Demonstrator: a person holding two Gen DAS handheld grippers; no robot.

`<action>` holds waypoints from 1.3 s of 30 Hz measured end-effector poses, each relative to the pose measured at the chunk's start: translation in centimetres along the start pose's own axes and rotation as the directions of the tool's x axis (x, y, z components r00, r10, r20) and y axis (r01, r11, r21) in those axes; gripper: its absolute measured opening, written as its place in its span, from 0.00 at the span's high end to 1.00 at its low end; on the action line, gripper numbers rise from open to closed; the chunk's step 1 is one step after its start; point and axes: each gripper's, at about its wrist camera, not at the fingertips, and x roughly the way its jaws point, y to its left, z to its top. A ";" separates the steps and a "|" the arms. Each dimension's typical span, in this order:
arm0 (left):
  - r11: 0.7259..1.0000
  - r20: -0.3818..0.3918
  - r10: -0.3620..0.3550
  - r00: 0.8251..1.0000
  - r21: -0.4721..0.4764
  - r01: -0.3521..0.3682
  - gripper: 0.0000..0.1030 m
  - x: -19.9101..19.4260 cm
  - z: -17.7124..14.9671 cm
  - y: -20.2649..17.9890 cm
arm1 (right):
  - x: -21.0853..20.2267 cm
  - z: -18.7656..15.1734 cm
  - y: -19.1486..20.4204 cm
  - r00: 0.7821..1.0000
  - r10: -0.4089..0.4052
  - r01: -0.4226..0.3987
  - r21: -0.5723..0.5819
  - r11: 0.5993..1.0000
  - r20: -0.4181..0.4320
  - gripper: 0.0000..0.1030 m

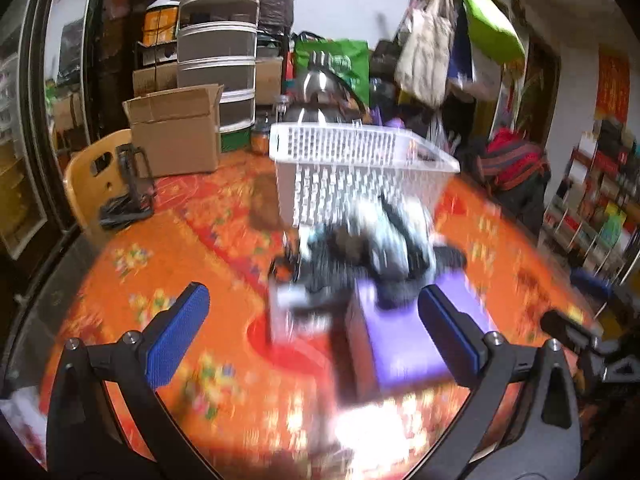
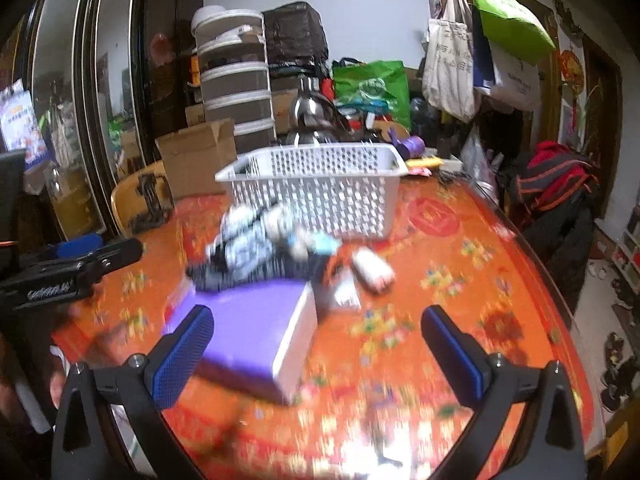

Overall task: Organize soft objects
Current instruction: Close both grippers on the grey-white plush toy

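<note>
Left gripper (image 1: 314, 318): I have its jaws spread wide, nothing between the blue pads.
Right gripper (image 2: 316, 338): released too, gaping over the tabletop.
Soft objects: a blurred heap of dark and pale cloth (image 1: 372, 248) lies ahead of my left jaws, beyond the purple box (image 2: 256, 328), against the white slotted basket (image 2: 316, 184).
Surface: an orange flowered tablecloth (image 2: 460, 280) under glare covers the table.
Room: a cardboard box (image 1: 176, 136) and stacked drawers (image 1: 218, 52) stand far left; tote bags (image 2: 452, 68) hang far right.
</note>
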 end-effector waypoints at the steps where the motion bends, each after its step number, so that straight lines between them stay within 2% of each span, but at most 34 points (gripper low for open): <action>1: 1.000 -0.036 -0.016 0.999 -0.012 0.016 0.00 1.0 0.9 0.5 | 0.8 0.9 -0.3 1.000 0.021 -0.021 0.014 1.000 -0.002 0.00; 3: 0.997 -0.098 -0.074 0.992 -0.037 0.071 0.00 3.3 2.8 1.1 | 3.2 2.6 -1.0 0.997 0.061 -0.058 0.058 0.997 -0.048 0.00; 4: 0.995 -0.101 -0.093 0.991 -0.051 0.088 0.00 4.2 3.6 1.4 | 4.4 3.3 -1.3 0.995 0.078 -0.073 0.079 0.994 -0.067 0.00; 6: 0.995 -0.128 -0.087 0.988 -0.055 0.080 0.00 6.0 5.0 1.4 | 6.6 4.7 -1.4 0.993 0.076 -0.068 0.089 0.994 -0.094 0.01; 8: 0.993 -0.159 -0.114 0.981 -0.053 0.106 0.00 7.8 6.1 0.9 | 7.9 5.7 -1.3 0.992 0.081 -0.073 0.082 0.994 -0.095 0.07; 10: 0.995 -0.186 -0.102 0.977 -0.031 0.098 0.01 9.4 6.7 0.0 | 9.3 6.6 -1.2 0.988 0.104 -0.094 0.086 0.992 -0.113 0.14; 11: 0.995 -0.194 -0.102 0.976 -0.030 0.098 0.05 10.1 6.8 -0.2 | 10.0 6.9 -1.0 0.985 0.121 -0.110 0.087 0.990 -0.122 0.16; 13: 0.992 -0.216 -0.126 0.968 -0.055 0.116 0.16 11.3 7.0 -0.4 | 10.9 7.2 -0.5 0.982 0.129 -0.119 0.077 0.990 -0.139 0.28; 14: 0.990 -0.222 -0.134 0.966 -0.061 0.123 0.23 11.7 6.9 -0.6 | 11.4 7.5 -0.4 0.981 0.132 -0.122 0.075 0.990 -0.146 0.31; 15: 0.989 -0.224 -0.145 0.964 -0.074 0.131 0.26 12.1 6.9 -0.5 | 11.9 7.6 -0.2 0.978 0.137 -0.127 0.070 0.989 -0.155 0.36; 16: 0.988 -0.224 -0.146 0.964 -0.081 0.131 0.27 12.3 6.7 -0.5 | 12.3 7.7 -0.1 0.976 0.143 -0.134 0.065 0.989 -0.161 0.42; 18: 0.987 -0.231 -0.155 0.961 -0.087 0.138 0.32 12.8 6.6 -0.5 | 12.9 7.6 0.1 0.972 0.151 -0.142 0.060 0.988 -0.178 0.48; 21: 0.980 -0.243 -0.188 0.952 -0.108 0.166 0.39 13.5 6.4 -0.4 | 13.8 7.4 0.3 0.963 0.182 -0.173 0.063 0.983 -0.199 0.52; 24: 0.978 -0.258 -0.201 0.945 -0.116 0.176 0.44 14.1 6.2 -0.5 | 14.3 7.4 0.7 0.958 0.194 -0.188 0.050 0.981 -0.210 0.53; 26: 0.975 -0.275 -0.217 0.937 -0.116 0.192 0.50 14.5 5.9 -0.9 | 14.6 7.5 1.2 0.954 0.203 -0.199 0.037 0.979 -0.221 0.60; 27: 0.972 -0.283 -0.226 0.932 -0.123 0.198 0.54 14.7 5.8 -1.0 | 14.9 7.5 1.4 0.949 0.213 -0.211 0.031 0.977 -0.234 0.68; 28: 0.969 -0.287 -0.238 0.928 -0.134 0.208 0.55 14.9 5.7 -1.0 | 15.1 7.5 1.5 0.947 0.213 -0.213 0.027 0.977 -0.242 0.71; 31: 0.961 -0.293 -0.265 0.919 -0.161 0.225 0.60 15.3 5.7 -0.8 | 15.2 7.4 1.5 0.947 0.214 -0.215 0.019 0.976 -0.241 0.74; 32: 0.959 -0.295 -0.270 0.916 -0.168 0.229 0.63 15.4 5.7 -0.8 | 15.2 7.4 1.5 0.946 0.217 -0.219 0.018 0.975 -0.241 0.74; 33: 0.957 -0.298 -0.276 0.914 -0.173 0.233 0.71 15.5 5.6 -0.8 | 15.2 7.3 1.5 0.946 0.218 -0.220 0.017 0.975 -0.241 0.75; 35: 0.954 -0.301 -0.289 0.909 -0.173 0.247 0.74 15.5 5.6 -0.9 | 15.2 7.3 1.4 0.945 0.224 -0.226 0.019 0.974 -0.239 0.77; 39: 0.959 -0.285 -0.274 0.919 -0.146 0.241 0.77 14.8 5.7 -1.4 | 14.3 7.5 1.2 0.952 0.219 -0.223 0.006 0.975 -0.215 0.81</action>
